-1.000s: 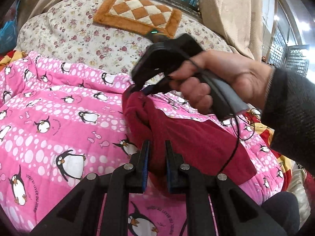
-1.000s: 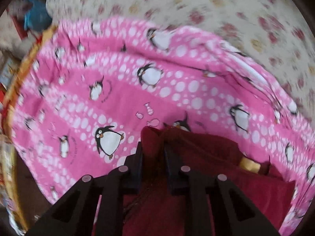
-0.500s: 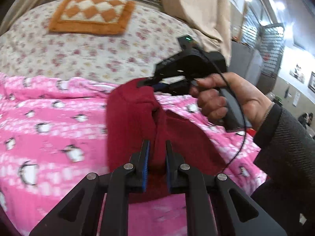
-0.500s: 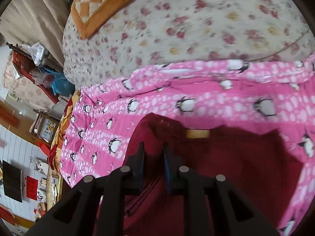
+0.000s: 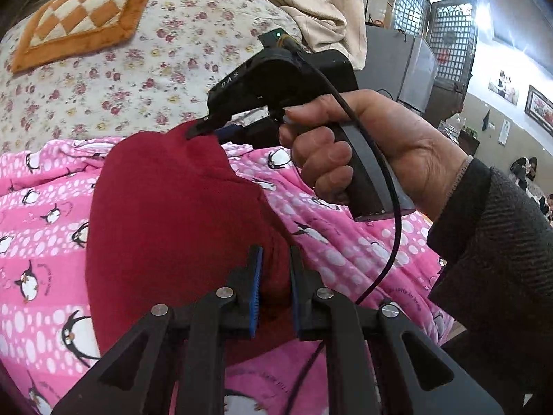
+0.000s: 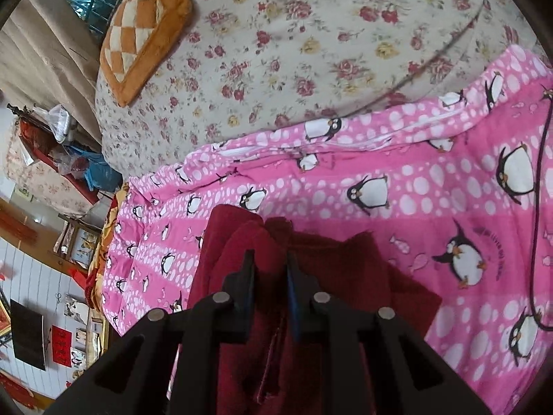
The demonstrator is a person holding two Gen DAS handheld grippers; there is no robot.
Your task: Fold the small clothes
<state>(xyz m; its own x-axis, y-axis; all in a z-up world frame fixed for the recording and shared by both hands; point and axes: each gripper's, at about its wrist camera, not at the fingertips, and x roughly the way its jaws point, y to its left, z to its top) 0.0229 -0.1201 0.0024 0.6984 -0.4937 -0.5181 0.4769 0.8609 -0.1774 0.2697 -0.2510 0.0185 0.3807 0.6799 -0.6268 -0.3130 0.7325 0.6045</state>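
A dark red garment (image 5: 166,214) is held up above the pink penguin blanket (image 5: 45,214). My left gripper (image 5: 274,259) is shut on the garment's near edge. My right gripper (image 5: 207,128), held in a hand, is shut on the garment's far top corner. In the right wrist view my right gripper (image 6: 269,263) pinches a fold of the red garment (image 6: 345,276), which hangs down over the blanket (image 6: 432,190). The part of the garment below both grippers is hidden.
A floral bedspread (image 5: 138,69) lies behind the blanket, with an orange checkered cushion (image 5: 76,20) on it. A beige curtain (image 5: 311,3) hangs at the back. The right gripper's black cable (image 6: 539,207) trails over the blanket. Furniture and clutter (image 6: 52,138) stand beside the bed.
Both grippers have lifted the red garment off the blanket and raised it. It now hangs stretched between them, where before it lay bunched on the blanket.
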